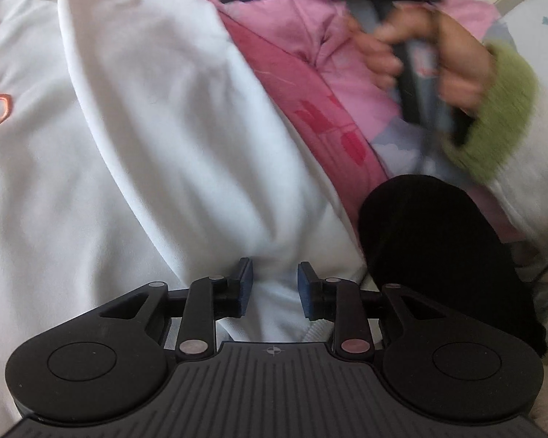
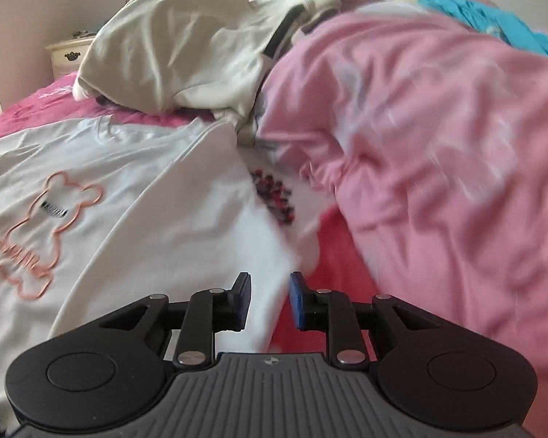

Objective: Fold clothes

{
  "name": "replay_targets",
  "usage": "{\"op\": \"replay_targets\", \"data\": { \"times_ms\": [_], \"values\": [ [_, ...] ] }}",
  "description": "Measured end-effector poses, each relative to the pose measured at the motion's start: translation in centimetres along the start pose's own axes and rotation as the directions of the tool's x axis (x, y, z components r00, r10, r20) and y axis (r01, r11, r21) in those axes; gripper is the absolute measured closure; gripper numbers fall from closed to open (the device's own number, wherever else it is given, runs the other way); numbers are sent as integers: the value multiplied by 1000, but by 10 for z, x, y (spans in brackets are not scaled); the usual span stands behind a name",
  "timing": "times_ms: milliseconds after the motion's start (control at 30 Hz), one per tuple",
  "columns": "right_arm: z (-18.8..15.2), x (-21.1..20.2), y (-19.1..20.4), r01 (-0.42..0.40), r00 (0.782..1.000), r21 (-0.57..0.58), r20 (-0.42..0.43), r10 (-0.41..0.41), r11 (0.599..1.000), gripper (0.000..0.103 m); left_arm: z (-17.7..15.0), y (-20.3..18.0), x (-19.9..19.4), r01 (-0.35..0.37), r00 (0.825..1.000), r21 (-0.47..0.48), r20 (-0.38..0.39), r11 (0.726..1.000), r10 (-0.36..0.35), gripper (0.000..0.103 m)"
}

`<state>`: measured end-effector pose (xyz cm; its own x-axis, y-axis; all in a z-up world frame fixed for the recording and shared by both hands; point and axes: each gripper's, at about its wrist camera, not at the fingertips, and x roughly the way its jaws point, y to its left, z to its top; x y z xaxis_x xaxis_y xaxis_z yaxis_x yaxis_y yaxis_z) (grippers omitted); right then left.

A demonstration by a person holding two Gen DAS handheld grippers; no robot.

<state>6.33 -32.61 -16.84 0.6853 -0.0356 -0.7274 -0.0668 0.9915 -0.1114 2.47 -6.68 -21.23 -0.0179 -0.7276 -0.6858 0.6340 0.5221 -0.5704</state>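
White garment with an orange bear outline lies spread over the bed, filling left and centre of both frames. One long fold or sleeve of it runs diagonally from upper left down to the fingers in the left wrist view.

Left gripper: fingers parted a moderate gap, white cloth lying between the blue pads; whether they pinch it, cannot tell.

Right gripper: fingers likewise parted, the white garment's edge between them; grip not settled either. In the left wrist view a hand holds this gripper, upper right, blurred.

Pink garment heaped at right, cream garment bunched at top centre, teal cloth upper right, black cloth lower right of left view.

Progress, judged: white garment flat with one side perhaps turned in; no neat folded stack in view. Several crumpled pieces left.
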Motion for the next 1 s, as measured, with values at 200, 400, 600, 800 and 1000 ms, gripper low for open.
{"op": "replay_targets", "data": {
  "times_ms": [200, 400, 600, 800, 1000],
  "values": [
    [-1, 53, -23, 254, 964, 23, -81, -252, 967, 86, -5, 6, -4, 38, 999, -4, 13, 999, -38, 76],
    [12, 8, -16, 235, 972, 31, -2, -235, 971, 86, -5, 13, -8, 91, 996, -23, 12, 996, -91, 76],
    [29, 17, 1, 125, 992, 50, -35, -123, 991, 86, -2, 21, -8, 134, 991, -35, 20, 990, -133, 74],
    [29, 36, 11, -56, 983, 225, -157, 93, 973, 74, -3, 27, -12, 166, 986, -37, 37, 985, -165, 73],
    [14, 66, 18, -32, 972, 232, -218, 84, 972, 79, -4, 28, -7, 181, 983, -43, 40, 982, -180, 73]
  ]
}}
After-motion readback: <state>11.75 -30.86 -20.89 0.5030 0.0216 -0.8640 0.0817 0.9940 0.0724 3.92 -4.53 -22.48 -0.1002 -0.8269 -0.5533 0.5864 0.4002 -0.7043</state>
